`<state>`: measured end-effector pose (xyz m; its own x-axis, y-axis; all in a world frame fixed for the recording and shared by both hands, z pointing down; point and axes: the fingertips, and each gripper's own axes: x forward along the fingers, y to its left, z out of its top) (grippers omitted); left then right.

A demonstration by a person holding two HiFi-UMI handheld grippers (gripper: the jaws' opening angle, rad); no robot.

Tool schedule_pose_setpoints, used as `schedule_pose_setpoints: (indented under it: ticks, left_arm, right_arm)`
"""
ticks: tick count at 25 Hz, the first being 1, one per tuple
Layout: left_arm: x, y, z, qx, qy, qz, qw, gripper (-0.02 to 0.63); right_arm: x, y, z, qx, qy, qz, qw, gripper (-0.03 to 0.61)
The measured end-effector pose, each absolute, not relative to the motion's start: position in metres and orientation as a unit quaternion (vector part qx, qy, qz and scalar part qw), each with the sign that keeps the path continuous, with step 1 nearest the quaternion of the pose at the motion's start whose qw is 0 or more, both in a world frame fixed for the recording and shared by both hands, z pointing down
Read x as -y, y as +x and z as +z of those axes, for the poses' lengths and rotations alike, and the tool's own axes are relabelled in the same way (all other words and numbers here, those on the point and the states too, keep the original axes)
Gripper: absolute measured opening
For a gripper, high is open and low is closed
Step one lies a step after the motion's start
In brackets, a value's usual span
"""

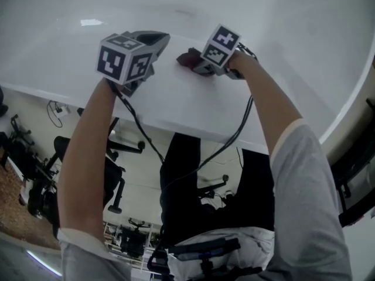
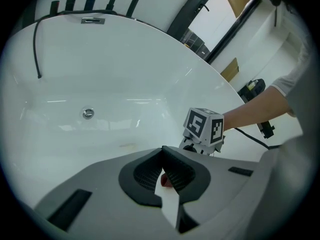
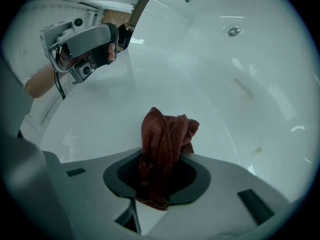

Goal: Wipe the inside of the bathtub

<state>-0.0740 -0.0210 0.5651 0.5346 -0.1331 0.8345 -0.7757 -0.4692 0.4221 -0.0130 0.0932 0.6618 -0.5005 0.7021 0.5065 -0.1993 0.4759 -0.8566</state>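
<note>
Over the white bathtub, the right gripper clamped a dark red cloth; the left gripper had its jaws closed together. Only the gripper views showed the tub's round metal fitting.

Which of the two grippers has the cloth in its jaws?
The right gripper: its jaws are shut on the dark red cloth. The left gripper is shut without one.
</note>
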Motion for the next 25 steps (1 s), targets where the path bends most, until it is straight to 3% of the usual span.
schedule_pose_setpoints:
  ticks: [4, 9, 17, 25]
  left_arm:
    - [0.020, -0.087, 0.574, 0.303, 0.758, 0.385, 0.430, 0.008]
    - [0.013, -0.093, 0.585, 0.309, 0.754, 0.380, 0.438, 0.008]
    - [0.013, -0.063, 0.604, 0.275, 0.776, 0.389, 0.413, 0.008]
    - [0.018, -0.055, 0.635, 0.256, 0.780, 0.399, 0.409, 0.008]
  right_arm:
    - [-0.083, -0.039, 0.667, 0.724, -0.183, 0.490, 0.451, 0.115]
    - [-0.084, -0.016, 0.676, 0.717, -0.141, 0.539, 0.419, 0.117]
    - [-0.095, 0.075, 0.718, 0.675, -0.111, 0.527, 0.504, 0.117]
    - [-0.078, 0.003, 0.733, 0.707, -0.140, 0.494, 0.487, 0.114]
